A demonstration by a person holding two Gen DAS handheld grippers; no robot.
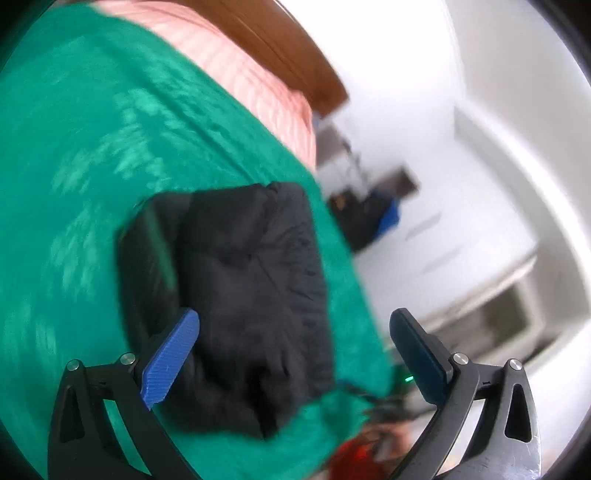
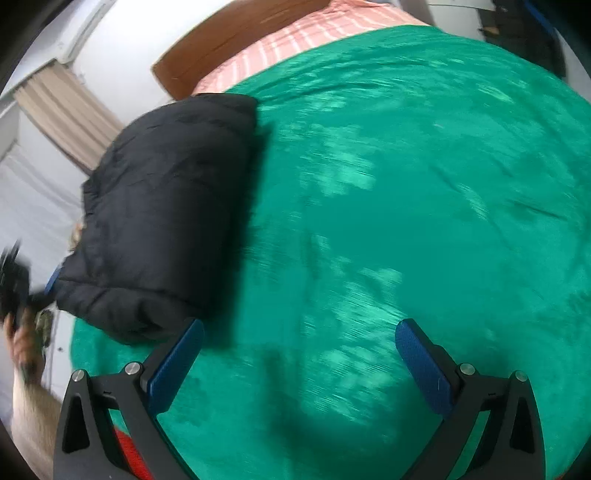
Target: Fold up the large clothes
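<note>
jacket (image 2: 162, 206) looks folded on the bed (image 2: 406, 221); both claws (image 1: 293, 354) (image 2: 299, 358) wide open, empty; just square the edges gently

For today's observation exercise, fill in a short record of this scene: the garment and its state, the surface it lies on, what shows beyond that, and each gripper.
garment: black puffy jacket, folded into a compact bundle
surface: green blanket, jacket near its edge
beyond the blanket: pink striped bedding, wooden headboard
left gripper: open, empty, jacket bundle ahead of it
right gripper: open, empty, over bare blanket
</note>
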